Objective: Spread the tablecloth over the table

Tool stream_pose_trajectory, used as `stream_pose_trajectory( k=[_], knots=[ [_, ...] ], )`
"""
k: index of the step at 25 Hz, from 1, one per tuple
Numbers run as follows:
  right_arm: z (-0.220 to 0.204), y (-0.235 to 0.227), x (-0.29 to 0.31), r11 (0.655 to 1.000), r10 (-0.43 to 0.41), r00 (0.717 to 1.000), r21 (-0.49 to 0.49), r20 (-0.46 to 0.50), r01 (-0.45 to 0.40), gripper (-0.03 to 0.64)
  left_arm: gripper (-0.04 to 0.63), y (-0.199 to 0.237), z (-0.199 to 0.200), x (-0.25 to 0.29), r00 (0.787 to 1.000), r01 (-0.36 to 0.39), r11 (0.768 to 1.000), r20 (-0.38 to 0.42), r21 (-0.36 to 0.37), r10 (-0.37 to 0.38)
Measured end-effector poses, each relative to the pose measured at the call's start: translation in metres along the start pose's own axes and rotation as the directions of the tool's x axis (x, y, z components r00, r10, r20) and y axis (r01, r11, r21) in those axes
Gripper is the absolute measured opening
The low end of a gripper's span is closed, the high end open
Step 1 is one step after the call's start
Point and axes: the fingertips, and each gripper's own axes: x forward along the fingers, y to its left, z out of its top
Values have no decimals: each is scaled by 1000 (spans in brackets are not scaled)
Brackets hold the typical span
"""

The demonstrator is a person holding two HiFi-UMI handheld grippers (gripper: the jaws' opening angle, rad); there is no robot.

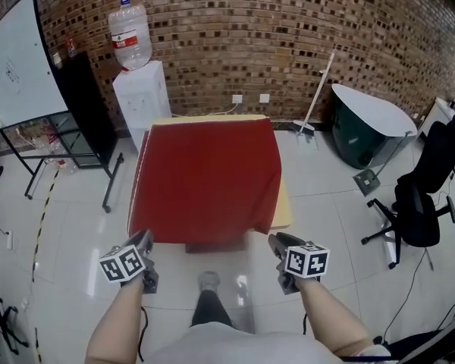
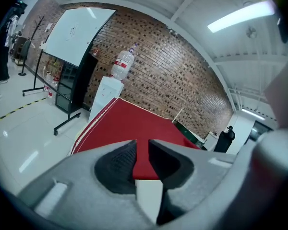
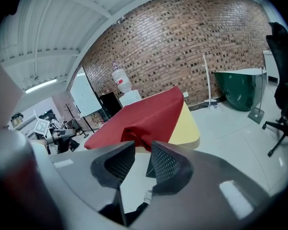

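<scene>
A red tablecloth (image 1: 208,177) lies over a pale yellow table (image 1: 283,207) in the middle of the head view. It hangs down over the near edge, and a strip of the table's right side shows bare. My left gripper (image 1: 145,239) is just short of the cloth's near left corner, open and holding nothing. My right gripper (image 1: 277,243) is by the near right corner, also open and holding nothing. In the left gripper view the cloth (image 2: 129,123) shows beyond the parted jaws (image 2: 142,150). In the right gripper view the cloth's corner (image 3: 144,119) looks bunched beyond the gripper (image 3: 142,153).
Behind the table stand a water dispenser (image 1: 140,89), a black cabinet (image 1: 87,105) and a whiteboard on a stand (image 1: 19,59). A broom (image 1: 316,97) and a green tub (image 1: 364,131) are at the back right, and an office chair (image 1: 425,192) at the right. The person's shoe (image 1: 208,280) is on the white tiles.
</scene>
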Motion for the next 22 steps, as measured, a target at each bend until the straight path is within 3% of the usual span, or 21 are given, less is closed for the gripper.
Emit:
stream_pose_trajectory(
  k=[4, 9, 12, 19, 22],
  knots=[
    [0, -13, 7, 999, -42, 999, -8, -6, 42, 107, 69, -10, -2, 17, 999, 31, 999, -22, 8, -31],
    [-1, -21, 24, 999, -35, 999, 34, -24, 36, 117, 66, -23, -11, 38, 993, 85, 996, -79, 18, -83],
    [-10, -25, 38, 999, -27, 998, 39, -62, 30, 146, 2, -30, -27, 50, 984, 113, 993, -145, 35, -107],
    [-26, -42, 62, 991, -68, 993, 105, -101, 78, 160, 2, -31, -43, 66, 970, 139, 990, -204, 8, -134],
    [-25, -46, 67, 987, -97, 991, 120, -91, 108, 83, 2, -24, -44, 70, 969, 135, 991, -210, 4, -131]
  ],
)
